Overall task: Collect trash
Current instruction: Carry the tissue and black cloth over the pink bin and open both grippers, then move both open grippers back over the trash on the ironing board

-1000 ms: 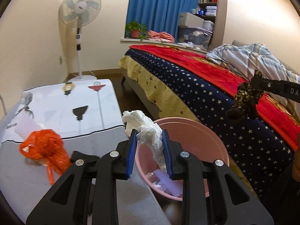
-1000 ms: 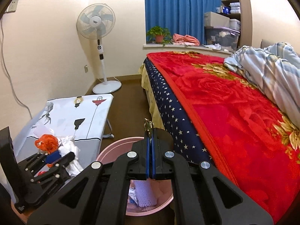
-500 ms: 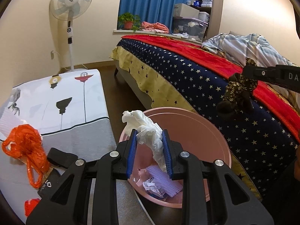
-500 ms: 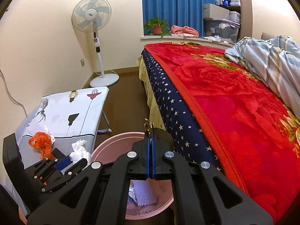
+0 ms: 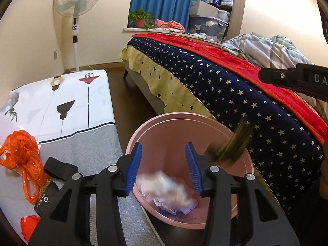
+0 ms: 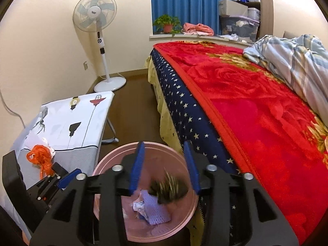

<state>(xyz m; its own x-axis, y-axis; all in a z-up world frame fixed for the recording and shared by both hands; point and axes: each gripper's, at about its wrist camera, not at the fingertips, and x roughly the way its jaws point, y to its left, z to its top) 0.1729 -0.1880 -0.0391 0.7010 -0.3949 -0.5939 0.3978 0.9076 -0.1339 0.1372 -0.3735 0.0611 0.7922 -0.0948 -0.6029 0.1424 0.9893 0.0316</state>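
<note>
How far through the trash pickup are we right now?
Done: paper scraps lie in the pink bin. In hand: both grippers, left and right, have just been opening over it; a white wad and a dark wrapper are dropping in. Left: the orange bag on the table.

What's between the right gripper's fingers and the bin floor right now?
In the right wrist view, a dark gold-flecked wrapper, blurred in mid-fall, lies between the right gripper, whose jaws have just been opening, and the pink bin with its trash.
</note>
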